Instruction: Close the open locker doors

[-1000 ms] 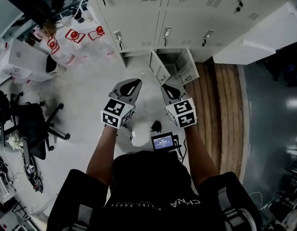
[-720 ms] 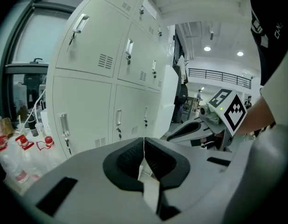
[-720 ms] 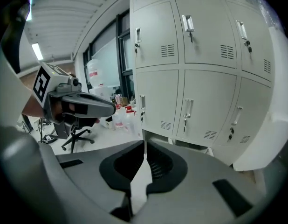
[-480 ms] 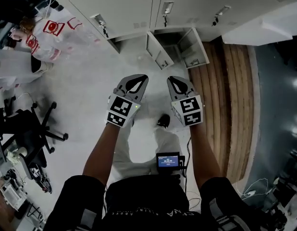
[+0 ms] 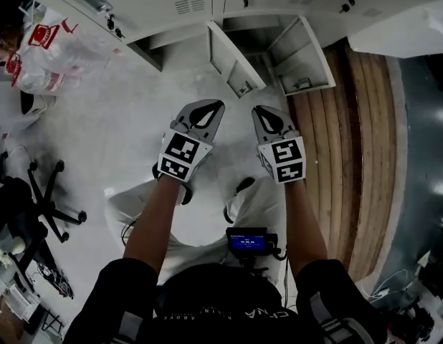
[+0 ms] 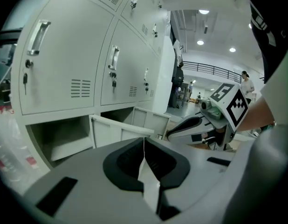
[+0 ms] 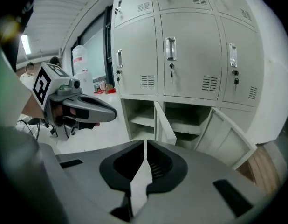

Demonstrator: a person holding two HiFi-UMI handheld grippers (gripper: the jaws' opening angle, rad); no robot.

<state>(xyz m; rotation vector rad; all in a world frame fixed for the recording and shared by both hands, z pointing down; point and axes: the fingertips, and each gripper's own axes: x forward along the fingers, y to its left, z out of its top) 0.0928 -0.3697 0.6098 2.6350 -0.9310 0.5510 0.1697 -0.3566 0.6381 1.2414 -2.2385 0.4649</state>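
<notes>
Two bottom-row locker doors stand open: the left door point(image 5: 232, 67) point(image 7: 163, 121) and the right door point(image 5: 305, 57) point(image 7: 227, 135), with empty compartments point(image 7: 183, 120) behind them. In the left gripper view the left door point(image 6: 120, 129) juts out beside an open compartment point(image 6: 60, 136). My left gripper point(image 5: 215, 105) point(image 6: 144, 144) is shut and empty, a short way in front of the left door. My right gripper point(image 5: 259, 111) point(image 7: 145, 146) is shut and empty, close beside it and short of the doors. Each gripper shows in the other's view: the right gripper point(image 6: 196, 124), the left gripper point(image 7: 85, 108).
Closed lockers point(image 7: 174, 55) fill the rows above. Plastic bags with red print point(image 5: 46, 45) lie at the left, an office chair point(image 5: 35, 192) nearer me. A wooden floor strip point(image 5: 343, 142) runs at the right beside a white cabinet point(image 5: 411, 24).
Both grippers have come down together toward the floor, and the view has dropped with them. The open bottom lockers now appear larger and nearer. Both grippers stay shut.
</notes>
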